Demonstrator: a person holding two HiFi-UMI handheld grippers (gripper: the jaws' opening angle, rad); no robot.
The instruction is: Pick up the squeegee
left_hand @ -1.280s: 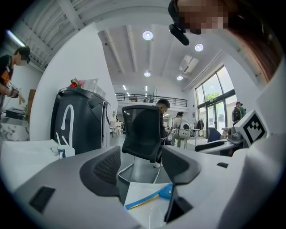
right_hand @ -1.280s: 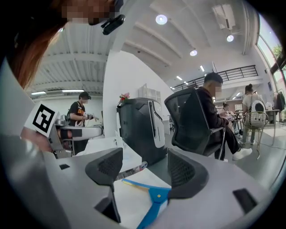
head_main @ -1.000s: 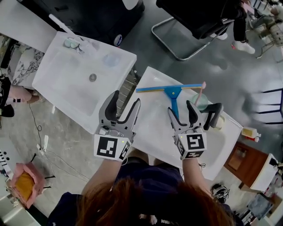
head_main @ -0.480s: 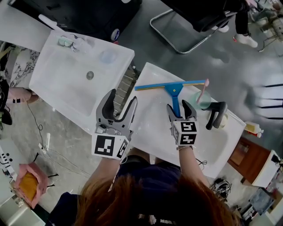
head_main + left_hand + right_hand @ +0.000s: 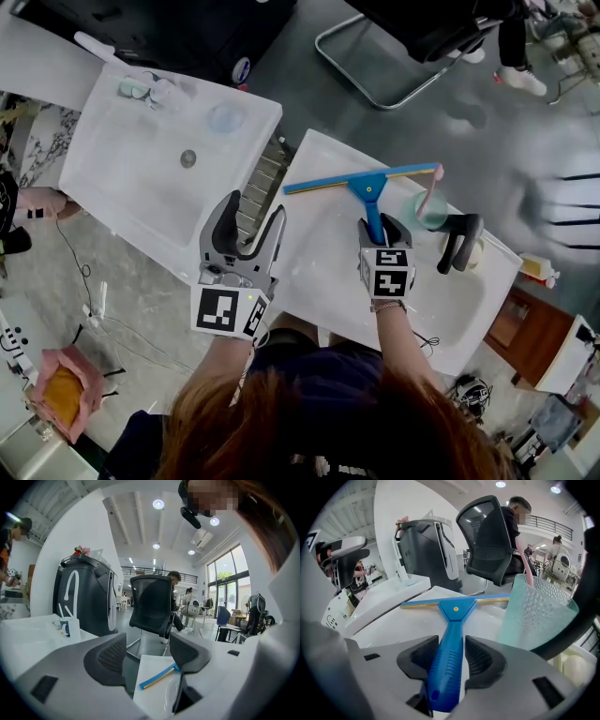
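Observation:
The blue squeegee [image 5: 367,192] lies on the right white basin [image 5: 319,272], with its blade across the far end and its handle pointing toward me. My right gripper [image 5: 382,228] points down over the handle. Its jaws are closing, one on each side of the squeegee [image 5: 452,634] handle, with a thin gap left at the pads [image 5: 480,656]. My left gripper [image 5: 253,211] hangs open and empty over the gap between the two basins. In the left gripper view the squeegee [image 5: 157,677] blade shows ahead between the open jaws of the left gripper [image 5: 147,651].
A teal cup [image 5: 429,214] with a pink toothbrush and a black faucet [image 5: 459,239] stand just right of the squeegee. A second white basin [image 5: 141,178] with cups [image 5: 141,89] sits at left. An office chair [image 5: 394,56] stands beyond.
My right gripper has dropped onto the squeegee handle, tilted further down, and narrowed its jaws around it. The left gripper has sunk slightly.

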